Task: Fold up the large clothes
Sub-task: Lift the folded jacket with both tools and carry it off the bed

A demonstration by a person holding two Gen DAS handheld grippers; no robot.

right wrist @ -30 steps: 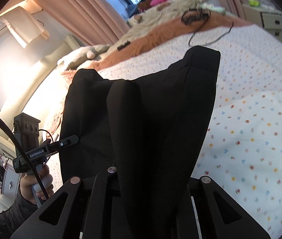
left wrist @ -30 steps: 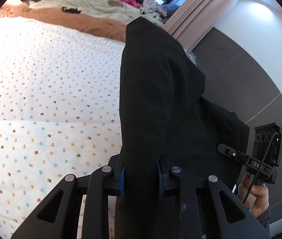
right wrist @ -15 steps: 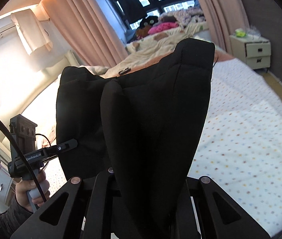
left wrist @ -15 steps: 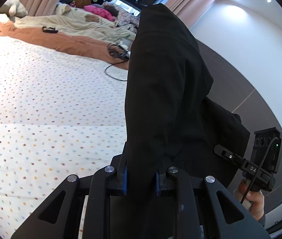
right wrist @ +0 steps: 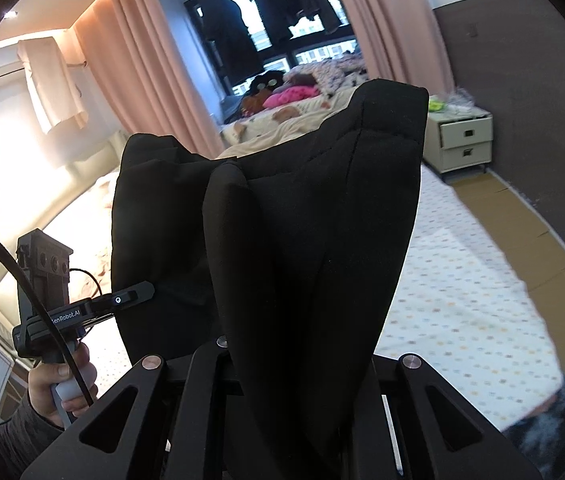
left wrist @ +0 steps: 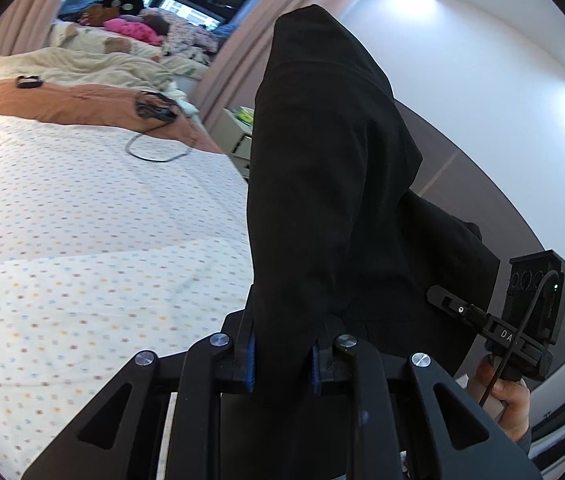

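left gripper [left wrist: 282, 360] clamps black garment [left wrist: 330, 184] | right gripper [right wrist: 302, 364] too | cable [left wrist: 154, 148] on bed [left wrist: 82, 208]

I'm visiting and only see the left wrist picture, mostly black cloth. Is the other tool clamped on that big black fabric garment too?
Observer: Yes, the right gripper is shut on the black fabric garment, which rises from between its fingers.
Operator: What's on the far left wall?
Observer: A white air conditioner with a cream cloth draped over it.
Operator: Who holds my tool?
Observer: A left hand grips the left gripper's handle.
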